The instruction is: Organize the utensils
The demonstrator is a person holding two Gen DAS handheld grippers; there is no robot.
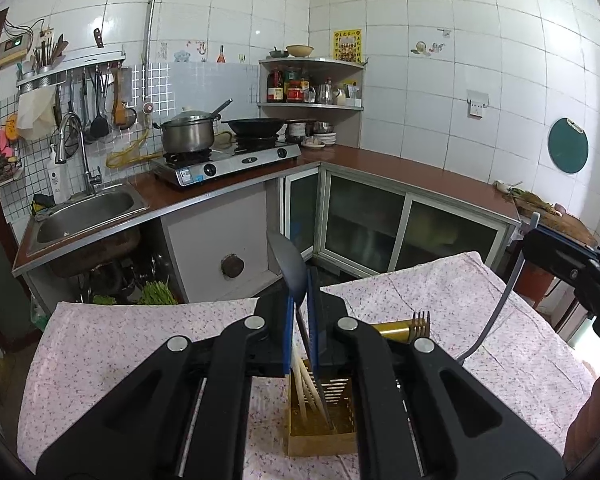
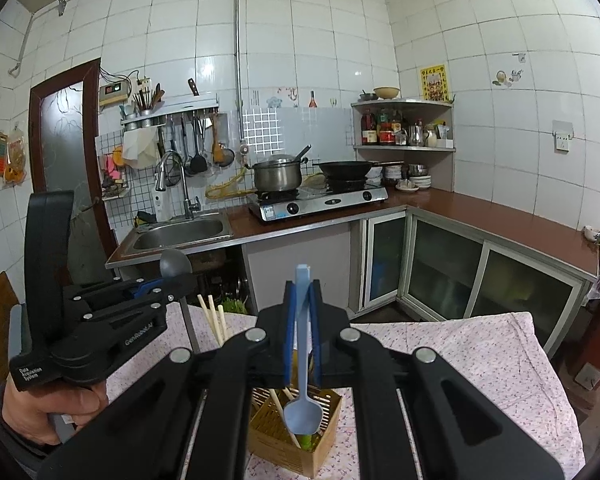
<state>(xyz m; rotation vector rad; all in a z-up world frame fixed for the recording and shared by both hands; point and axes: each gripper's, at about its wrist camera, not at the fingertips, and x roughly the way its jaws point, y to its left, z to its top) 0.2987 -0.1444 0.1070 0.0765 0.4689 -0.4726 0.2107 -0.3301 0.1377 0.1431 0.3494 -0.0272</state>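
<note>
Gripping grey spoon (image 1: 288,268), blue spoon (image 2: 302,412), over holder (image 2: 296,436)

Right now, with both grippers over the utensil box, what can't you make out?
- Left wrist view: the utensil box has its top covered by the left gripper.
- Left wrist view: the gold fork has its handle behind the gripper frame.
- Right wrist view: the green item in the box is masked by the blue spoon.

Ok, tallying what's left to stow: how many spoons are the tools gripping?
2: a dark spoon in the left tool, a blue spoon in the right tool.
</note>
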